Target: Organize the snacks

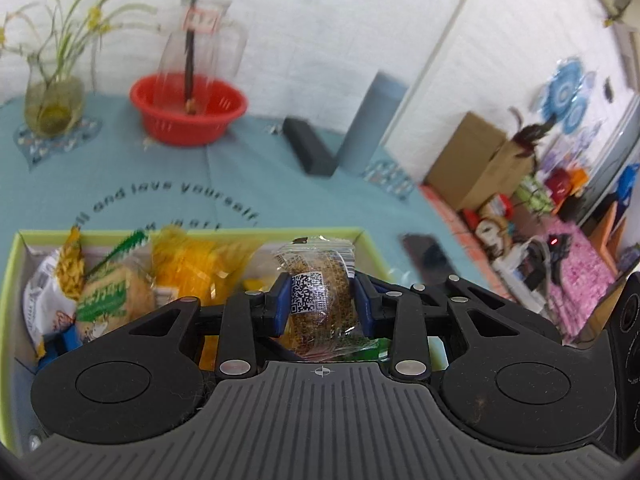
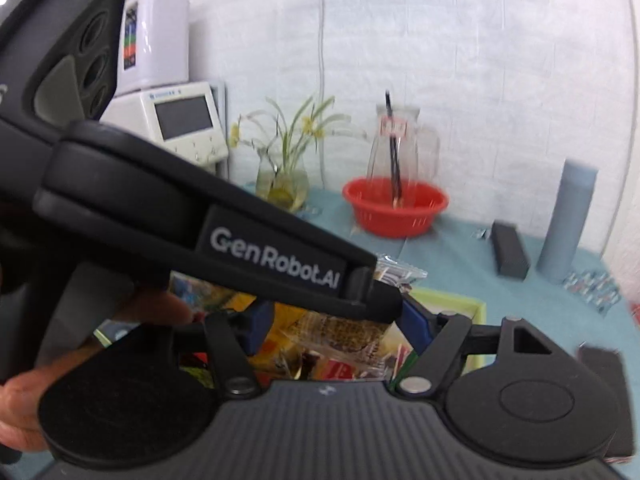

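My left gripper (image 1: 322, 304) is shut on a clear-wrapped brown snack (image 1: 320, 300) with a QR label, held above a green-rimmed box (image 1: 12, 272). The box holds several snack packs: a yellow one (image 1: 196, 264), a green-and-white one (image 1: 108, 300) and a white one (image 1: 40, 300). In the right wrist view, my right gripper (image 2: 336, 320) is open over the same box (image 2: 476, 308), its blue fingers (image 2: 416, 324) wide apart. The left gripper's black body (image 2: 200, 236) crosses in front and hides the space between them. The held snack (image 2: 396, 272) peeks out behind it.
A red basket (image 1: 188, 108) with a glass pitcher (image 1: 200, 52), a plant vase (image 1: 54, 104), a black case (image 1: 308, 146) and a grey cylinder (image 1: 372, 120) stand at the back of the teal tablecloth. A dark phone (image 1: 428, 256) lies right of the box. Cartons and clutter sit on the floor at right.
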A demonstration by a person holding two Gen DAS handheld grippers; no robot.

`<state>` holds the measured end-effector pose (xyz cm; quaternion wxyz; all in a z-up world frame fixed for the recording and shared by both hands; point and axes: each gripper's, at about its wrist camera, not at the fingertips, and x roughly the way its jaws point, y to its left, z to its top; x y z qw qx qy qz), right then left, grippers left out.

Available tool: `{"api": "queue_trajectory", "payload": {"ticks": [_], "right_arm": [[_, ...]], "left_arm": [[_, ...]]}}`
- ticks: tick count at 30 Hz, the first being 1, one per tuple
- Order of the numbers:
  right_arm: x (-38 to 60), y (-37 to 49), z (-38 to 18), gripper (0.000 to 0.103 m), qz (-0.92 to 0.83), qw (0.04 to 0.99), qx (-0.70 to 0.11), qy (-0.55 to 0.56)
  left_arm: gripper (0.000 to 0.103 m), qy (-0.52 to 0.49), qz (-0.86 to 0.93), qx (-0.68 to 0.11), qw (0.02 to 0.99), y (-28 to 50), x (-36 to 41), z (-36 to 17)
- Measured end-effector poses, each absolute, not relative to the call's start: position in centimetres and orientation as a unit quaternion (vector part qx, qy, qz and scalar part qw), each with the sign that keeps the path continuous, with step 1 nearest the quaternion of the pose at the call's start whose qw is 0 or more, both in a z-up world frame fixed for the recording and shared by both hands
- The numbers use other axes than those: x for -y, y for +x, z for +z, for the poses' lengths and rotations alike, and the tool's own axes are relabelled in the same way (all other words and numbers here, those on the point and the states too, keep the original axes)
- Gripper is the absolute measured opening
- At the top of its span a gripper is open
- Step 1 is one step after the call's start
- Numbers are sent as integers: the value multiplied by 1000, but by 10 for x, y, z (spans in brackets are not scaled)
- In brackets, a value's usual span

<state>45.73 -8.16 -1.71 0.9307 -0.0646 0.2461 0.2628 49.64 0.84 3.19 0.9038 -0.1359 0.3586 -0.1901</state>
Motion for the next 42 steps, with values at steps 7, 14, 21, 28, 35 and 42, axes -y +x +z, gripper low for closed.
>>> {"api": "queue_trajectory", "payload": {"ticks": [7, 14, 21, 28, 35, 42], "right_arm": [[72, 452, -39, 93, 267, 927, -250, -82], [80, 461, -38, 102, 268, 928, -254, -49], [94, 445, -11, 103, 283, 934, -216, -2], [90, 417, 14, 103, 255, 948, -191, -12], [98, 328, 21, 103, 220, 955, -197, -13], [109, 191, -17, 103, 140, 966, -217, 29]], "left_arm": [[39, -72, -180, -329, 924, 485, 9, 18], [74, -114, -184, -291, 932, 474, -6, 32], [88, -120, -154, -197, 961, 418, -38, 81], [92, -118, -83, -134, 980, 315, -87, 78], [92, -157, -24, -151, 976, 227, -102, 44], [92, -153, -26, -190, 969, 145, -98, -15]]}}
